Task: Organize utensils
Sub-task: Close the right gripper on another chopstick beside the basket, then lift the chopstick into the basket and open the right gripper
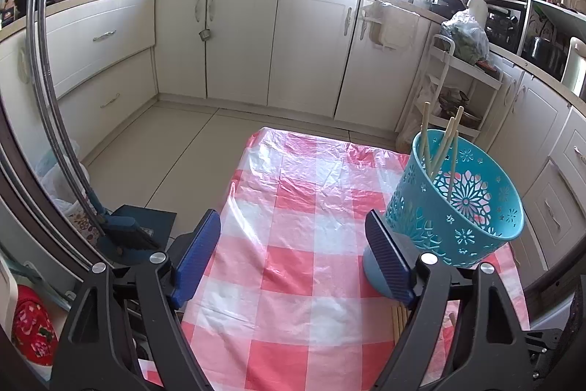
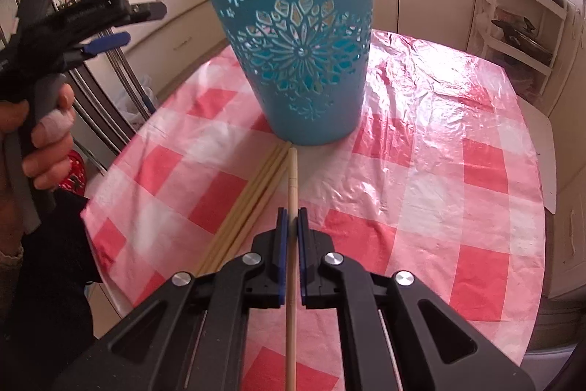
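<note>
A teal cut-out basket [image 1: 457, 204] stands on the red-and-white checked tablecloth [image 1: 293, 226], with several pale chopsticks [image 1: 426, 141] leaning inside it. My left gripper [image 1: 293, 255] is open above the cloth, just left of the basket, with nothing between its pads. In the right wrist view my right gripper [image 2: 292, 218] is shut on one chopstick [image 2: 292, 178], whose tip points at the foot of the basket [image 2: 300, 61]. A few loose chopsticks [image 2: 252, 196] lie on the cloth just left of it. The left gripper [image 2: 128, 24] shows at the far left, held in a hand [image 2: 47, 141].
A broom and dustpan [image 1: 124, 229] lean on the floor left of the table. A white trolley rack [image 1: 457, 87] stands behind the basket. Cream cabinets [image 1: 238, 39] line the walls. The table's left edge [image 2: 110, 207] runs close to the loose chopsticks.
</note>
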`<state>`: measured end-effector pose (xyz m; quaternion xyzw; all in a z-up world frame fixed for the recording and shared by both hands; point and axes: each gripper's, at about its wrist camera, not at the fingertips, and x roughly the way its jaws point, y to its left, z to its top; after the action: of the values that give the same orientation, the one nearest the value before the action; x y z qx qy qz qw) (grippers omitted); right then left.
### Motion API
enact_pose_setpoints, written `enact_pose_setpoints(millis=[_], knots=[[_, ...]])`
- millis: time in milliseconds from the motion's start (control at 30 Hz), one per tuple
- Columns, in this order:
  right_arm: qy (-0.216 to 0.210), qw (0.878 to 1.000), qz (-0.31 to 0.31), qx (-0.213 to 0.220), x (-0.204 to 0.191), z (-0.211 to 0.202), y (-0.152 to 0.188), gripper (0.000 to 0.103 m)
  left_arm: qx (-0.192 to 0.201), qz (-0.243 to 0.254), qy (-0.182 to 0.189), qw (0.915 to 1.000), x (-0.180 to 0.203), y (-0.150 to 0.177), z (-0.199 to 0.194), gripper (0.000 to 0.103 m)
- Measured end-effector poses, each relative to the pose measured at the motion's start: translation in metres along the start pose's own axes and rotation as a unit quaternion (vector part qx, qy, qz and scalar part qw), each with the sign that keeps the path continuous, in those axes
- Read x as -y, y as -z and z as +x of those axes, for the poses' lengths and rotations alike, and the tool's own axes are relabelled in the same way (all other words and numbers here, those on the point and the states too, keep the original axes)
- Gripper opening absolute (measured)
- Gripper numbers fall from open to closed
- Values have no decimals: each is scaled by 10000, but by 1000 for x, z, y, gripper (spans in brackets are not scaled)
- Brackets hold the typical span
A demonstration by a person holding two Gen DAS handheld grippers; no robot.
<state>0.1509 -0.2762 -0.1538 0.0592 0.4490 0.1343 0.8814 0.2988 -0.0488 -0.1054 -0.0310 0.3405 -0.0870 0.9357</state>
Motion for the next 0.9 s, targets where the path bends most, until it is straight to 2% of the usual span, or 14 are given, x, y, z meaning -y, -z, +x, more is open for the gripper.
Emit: enact_pose_setpoints(millis=[133,267,500,667,733,900], knots=[[-419,9981,215,395,0,-23,-7,6,-14,43,-12,10000,1,1,0,78],[-918,9902,425,963,-3,-54,-24,6,-24,27,-37,10000,1,2,1,79],[-1263,9714,344,1980,-15,-106,-83,6,-89,34,-64,9999,2,3,5,80],[-1039,9560,366,2719,-18,-116,-134,6,-129,3,-70,9999,2,3,9,80],[-759,9505,424,2984,-18,-107,-154,6,-131,-12,-71,9999,1,3,10,80],[-206,9412,636,3313,-5,-70,-185,6,-181,-73,-57,9998,-2,2,13,80]])
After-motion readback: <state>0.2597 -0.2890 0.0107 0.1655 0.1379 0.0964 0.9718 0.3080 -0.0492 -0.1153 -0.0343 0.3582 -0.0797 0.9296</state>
